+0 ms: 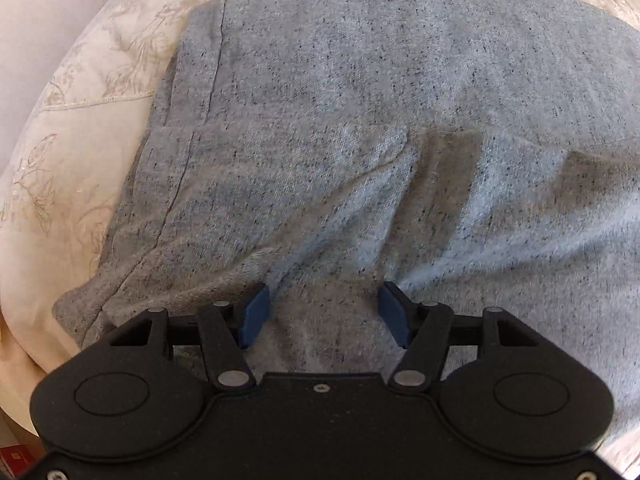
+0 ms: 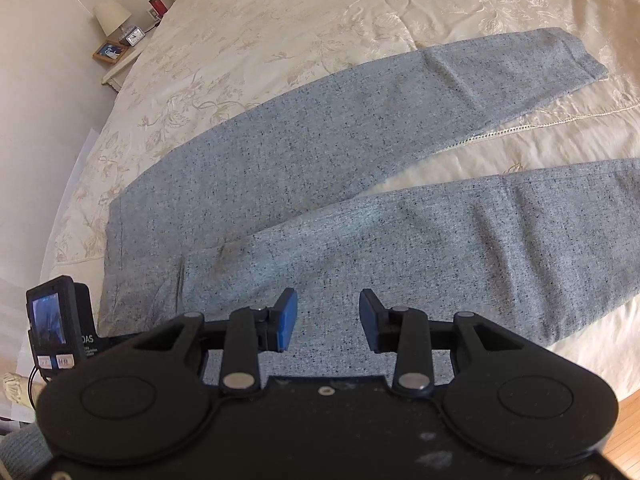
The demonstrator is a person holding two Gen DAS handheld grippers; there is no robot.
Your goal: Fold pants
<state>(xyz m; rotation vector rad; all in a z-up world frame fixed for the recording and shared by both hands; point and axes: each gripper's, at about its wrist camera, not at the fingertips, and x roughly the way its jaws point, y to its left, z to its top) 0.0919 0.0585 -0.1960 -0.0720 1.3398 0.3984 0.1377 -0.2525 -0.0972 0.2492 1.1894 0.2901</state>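
Right wrist view: we see the pants (image 2: 320, 184) spread flat on the bed (image 2: 280, 20), legs apart. Both the right gripper (image 2: 328, 322) and the left gripper (image 1: 323, 314) gape empty over the pants.

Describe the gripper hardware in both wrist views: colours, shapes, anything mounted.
Left gripper and right gripper match: matte black bodies with two round side housings, black linkage arms on silver pivot pins, blue flat finger pads. The right view also shows a small black camera with a lit screen and a cable.
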